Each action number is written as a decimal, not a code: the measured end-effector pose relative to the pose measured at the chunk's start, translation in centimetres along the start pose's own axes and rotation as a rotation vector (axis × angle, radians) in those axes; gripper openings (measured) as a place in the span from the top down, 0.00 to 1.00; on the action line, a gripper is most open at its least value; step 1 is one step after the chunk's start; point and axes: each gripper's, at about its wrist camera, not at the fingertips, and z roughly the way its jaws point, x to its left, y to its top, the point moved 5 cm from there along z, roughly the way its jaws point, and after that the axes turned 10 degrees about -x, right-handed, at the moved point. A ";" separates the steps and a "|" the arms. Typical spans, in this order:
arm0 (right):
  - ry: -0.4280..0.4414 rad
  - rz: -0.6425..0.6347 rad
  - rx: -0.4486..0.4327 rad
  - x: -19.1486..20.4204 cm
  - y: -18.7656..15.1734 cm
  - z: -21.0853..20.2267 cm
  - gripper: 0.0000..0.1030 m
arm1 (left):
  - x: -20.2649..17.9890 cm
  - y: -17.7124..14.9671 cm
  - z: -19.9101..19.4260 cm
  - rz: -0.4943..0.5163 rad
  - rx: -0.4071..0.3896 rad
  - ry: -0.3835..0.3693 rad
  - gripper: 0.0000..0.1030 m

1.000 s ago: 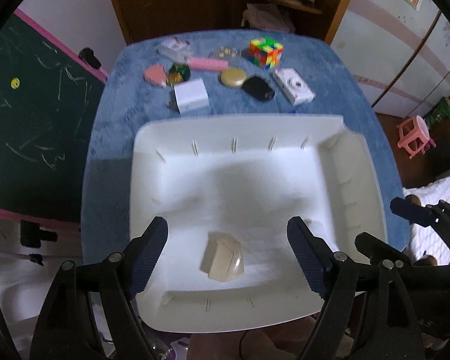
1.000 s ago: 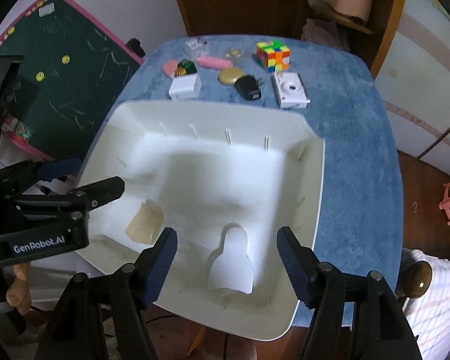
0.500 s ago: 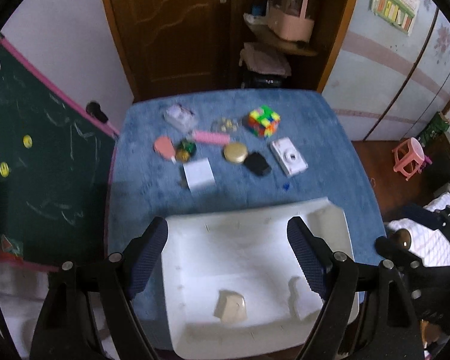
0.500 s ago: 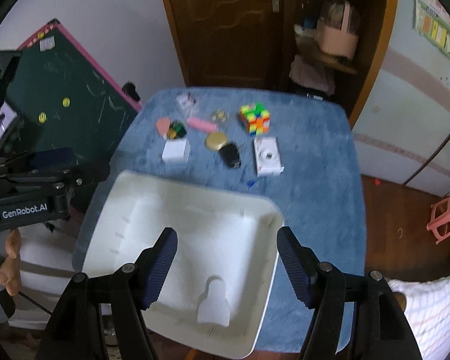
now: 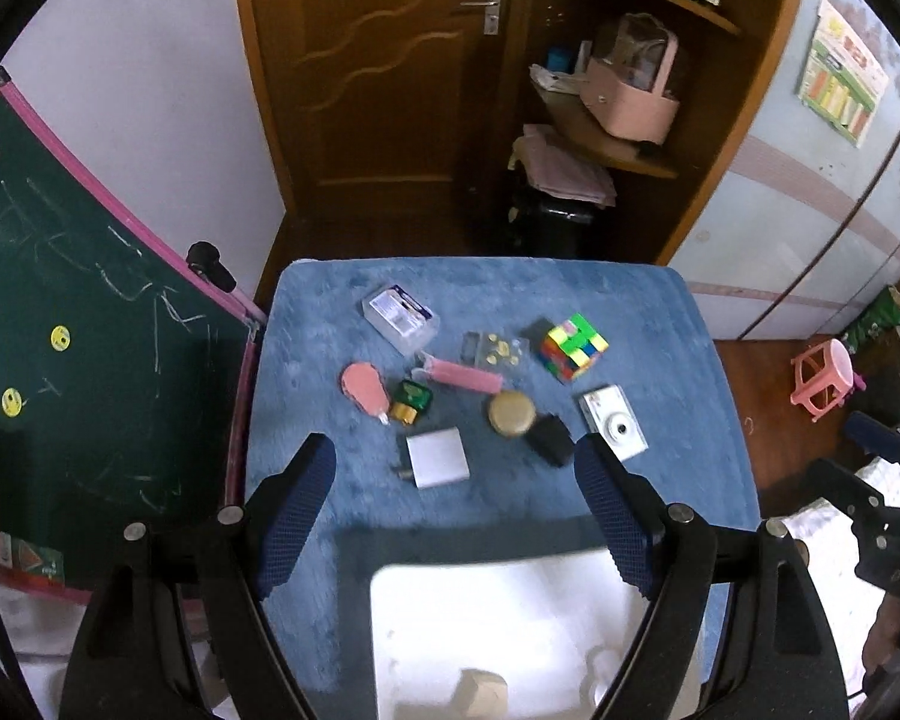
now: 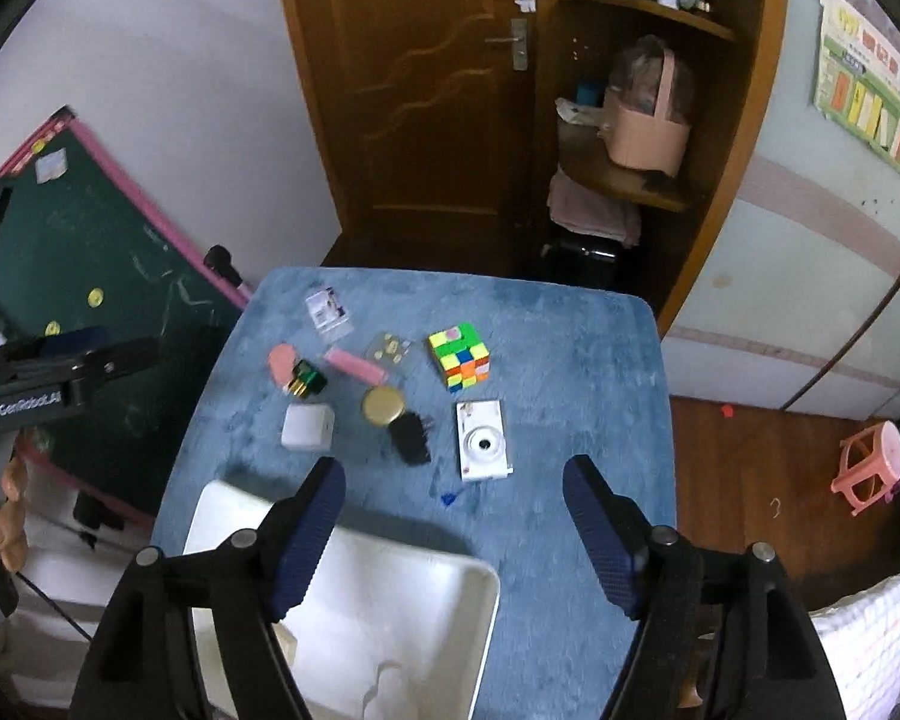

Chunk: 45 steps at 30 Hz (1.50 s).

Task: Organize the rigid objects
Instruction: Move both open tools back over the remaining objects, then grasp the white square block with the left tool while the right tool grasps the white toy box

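Ten loose items lie mid-frame on the blue table (image 5: 678, 360), including one puzzle cube (image 5: 573, 347), one white camera (image 5: 615, 430) and one white box (image 5: 437, 457). One white tray (image 5: 510, 630) sits at the bottom edge, holding two items. Left gripper (image 5: 456, 516) is spread, empty. Right gripper (image 6: 453, 531) is spread, having just opened wider, empty.

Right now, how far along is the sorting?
Early. Done: two pieces, one beige and one white, lie in the white tray. In hand: nothing; the left gripper and right gripper stand open with empty jaws, the right's having just opened wider. Left: Rubik's cube, white camera, gold lid, white box and the rest on the blue table.
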 end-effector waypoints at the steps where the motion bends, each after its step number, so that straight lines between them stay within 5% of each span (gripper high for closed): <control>1: -0.002 0.009 0.014 -0.3 0.3 1.0 0.26 | 0.3 0.2 0.7 -0.003 0.008 0.005 0.18; 10: -0.020 0.040 0.163 -1.5 0.0 10.6 0.26 | 1.3 -1.4 10.5 -0.027 0.195 0.005 0.18; 22: -0.025 0.126 0.411 -3.3 -5.9 23.8 0.26 | 2.1 -6.7 22.3 -0.121 0.419 0.036 0.18; 45: -0.033 0.142 0.525 -5.2 -9.5 30.7 0.26 | 4.3 -9.4 26.9 -0.230 0.458 0.174 0.23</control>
